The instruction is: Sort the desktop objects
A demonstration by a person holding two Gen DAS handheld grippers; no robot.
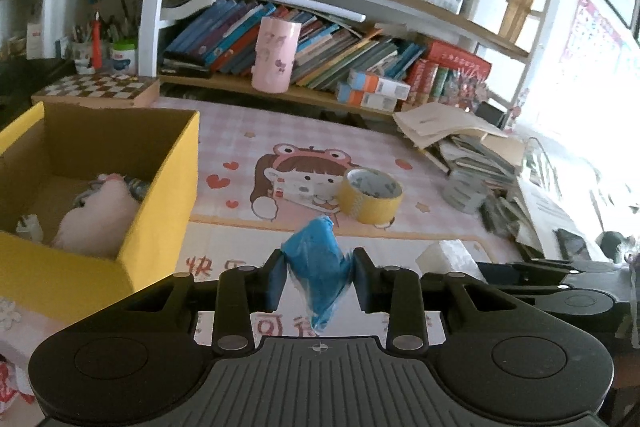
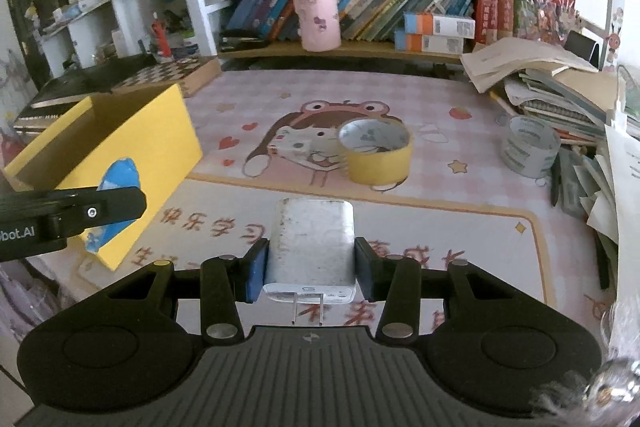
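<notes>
— What does the left gripper (image 1: 319,277) have?

— A crumpled blue plastic wrapper (image 1: 318,267), pinched between its two blue-padded fingers (image 1: 276,283). The wrapper sticks up past the fingertips and hangs down below them, lifted off the pink cartoon desk mat (image 1: 248,155). The open yellow cardboard box (image 1: 160,187) sits just to the left, a pink plush toy (image 1: 100,215) lying inside it.

— And the right gripper (image 2: 310,269)?

— Closed on a white rectangular plug-in charger (image 2: 310,243). The charger fills the gap between the pads, its flat sides pressed against both, its two metal prongs (image 2: 308,311) pointing back toward the camera. In the right wrist view the left gripper's black finger (image 2: 100,207) shows at the left edge, the blue wrapper peeking above and below it, in front of the box's yellow wall.

— Anything else on the mat?

— A yellow tape roll (image 2: 376,155) stands near the middle — well ahead of both grippers — and a clear tape roll (image 2: 530,149) lies beside a pile of books and papers (image 2: 560,87) on the right.
</notes>
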